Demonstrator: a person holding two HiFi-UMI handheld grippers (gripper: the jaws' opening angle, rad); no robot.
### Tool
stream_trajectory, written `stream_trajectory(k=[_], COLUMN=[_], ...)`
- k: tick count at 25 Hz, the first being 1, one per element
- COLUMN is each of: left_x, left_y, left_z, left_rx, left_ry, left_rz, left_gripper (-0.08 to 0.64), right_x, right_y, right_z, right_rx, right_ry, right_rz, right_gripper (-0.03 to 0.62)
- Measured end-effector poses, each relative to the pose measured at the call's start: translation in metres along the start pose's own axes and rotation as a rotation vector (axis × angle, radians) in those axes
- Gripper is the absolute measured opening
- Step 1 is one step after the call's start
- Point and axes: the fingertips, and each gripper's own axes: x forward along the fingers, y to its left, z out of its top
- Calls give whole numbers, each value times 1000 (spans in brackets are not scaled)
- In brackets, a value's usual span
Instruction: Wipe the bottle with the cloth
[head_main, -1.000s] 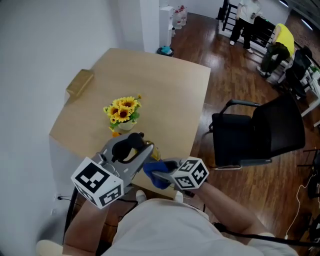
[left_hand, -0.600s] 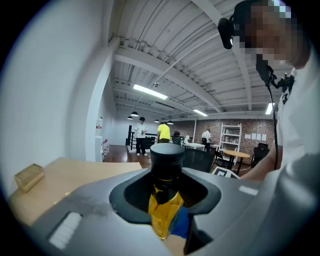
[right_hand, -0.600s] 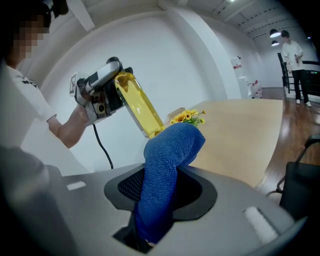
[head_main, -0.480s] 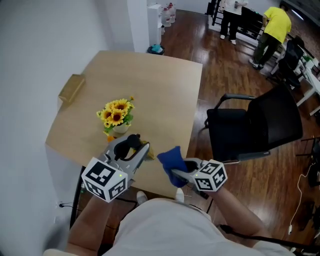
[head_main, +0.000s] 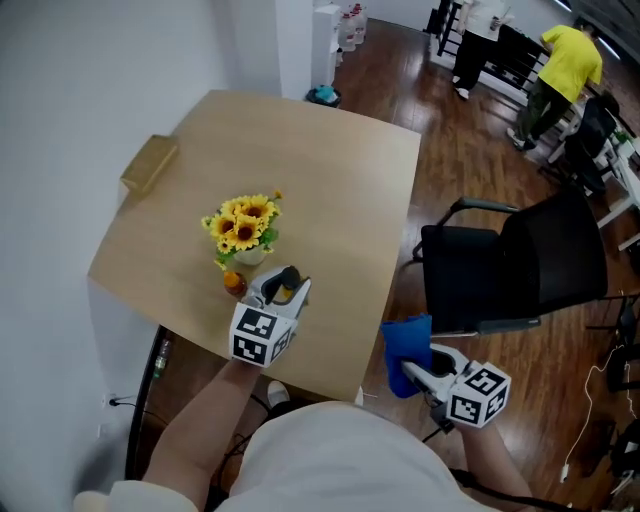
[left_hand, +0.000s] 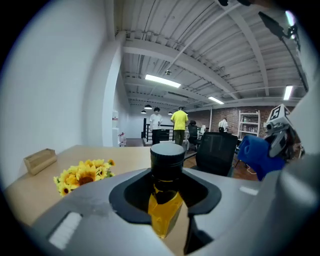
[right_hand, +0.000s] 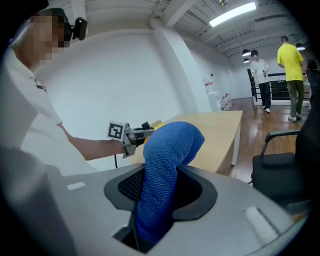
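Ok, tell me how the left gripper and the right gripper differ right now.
The left gripper is shut on the black-capped bottle of yellow liquid; the right gripper is shut on the blue cloth. The left gripper is over the near edge of the table, by the sunflowers; the right gripper is off the table, towards the black chair. Both hold something.

Cloth (right_hand: 167, 160) in right gripper (right_hand: 159, 200): blue, nubby matt terry. Bottle (left_hand: 164, 212) in left gripper (left_hand: 166, 190): clear, glossy; cap (left_hand: 167, 156) matt black. Table (head_main: 300, 150) beyond left gripper: pale smooth wood.
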Motion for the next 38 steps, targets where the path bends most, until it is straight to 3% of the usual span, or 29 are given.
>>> stream_trajectory(k=[7, 19, 22, 28, 31, 35, 38], left_x=[35, 48, 44, 2, -37, -89, -118], left_y=[43, 47, 48, 32, 8, -45, -99], left_z=[-35, -39, -32, -13, -17, -43, -65], left_rx=[-19, -7, 18, 76, 49, -54, -44], left_ry=[33, 19, 22, 10, 18, 80, 155], left_rz=[88, 110, 137, 237, 272, 271, 232], left_gripper=[153, 161, 227, 244, 243, 218, 211], right_x=[-17, -21, -18, -18, -13, -3, 11], right_y=[-3, -2, -4, -2, -1, 4, 14], right_z=[-2, -5, -2, 2, 2, -9, -24], right_rx=[23, 5, -13, -47, -75, -161, -208], right_ry=[-15, -25, -22, -32, -26, 11, 60], right_rz=[-66, -51, -31, 62, 137, 249, 351], right_gripper=[152, 152, 152, 152, 152, 152, 152])
